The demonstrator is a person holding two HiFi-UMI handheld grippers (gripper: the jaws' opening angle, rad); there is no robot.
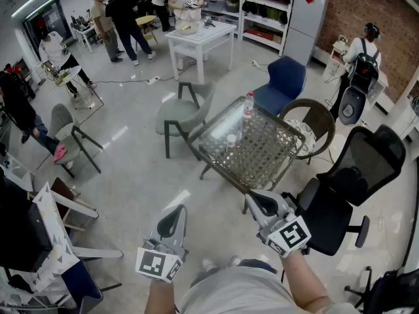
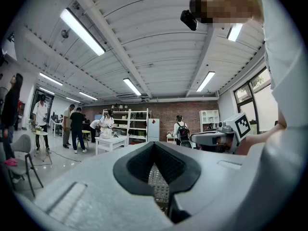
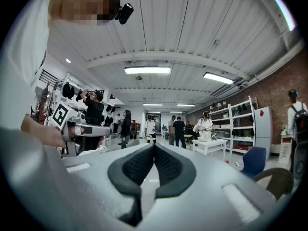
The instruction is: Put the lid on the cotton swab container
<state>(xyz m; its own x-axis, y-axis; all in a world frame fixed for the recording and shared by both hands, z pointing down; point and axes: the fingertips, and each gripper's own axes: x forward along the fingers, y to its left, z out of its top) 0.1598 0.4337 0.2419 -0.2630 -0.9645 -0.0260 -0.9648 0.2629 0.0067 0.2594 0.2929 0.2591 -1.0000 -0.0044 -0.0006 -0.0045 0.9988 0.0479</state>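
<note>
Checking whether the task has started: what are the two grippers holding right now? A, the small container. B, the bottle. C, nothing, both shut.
C: the left gripper and right gripper each show jaws closed together on nothing, both short of the table.

Right tool [image 3: 154, 146] fills the foreground, jaws pressed tip to tip, nothing between them. Off to the left, the left tool [image 3: 101, 129] is held level in a hand [image 3: 43, 131], marker cube on top. Beyond the tips there's a white table [image 3: 211, 143] with people standing near it, white shelving [image 3: 236, 124] along the brick wall, and a blue chair [image 3: 253, 160] at right.
</note>
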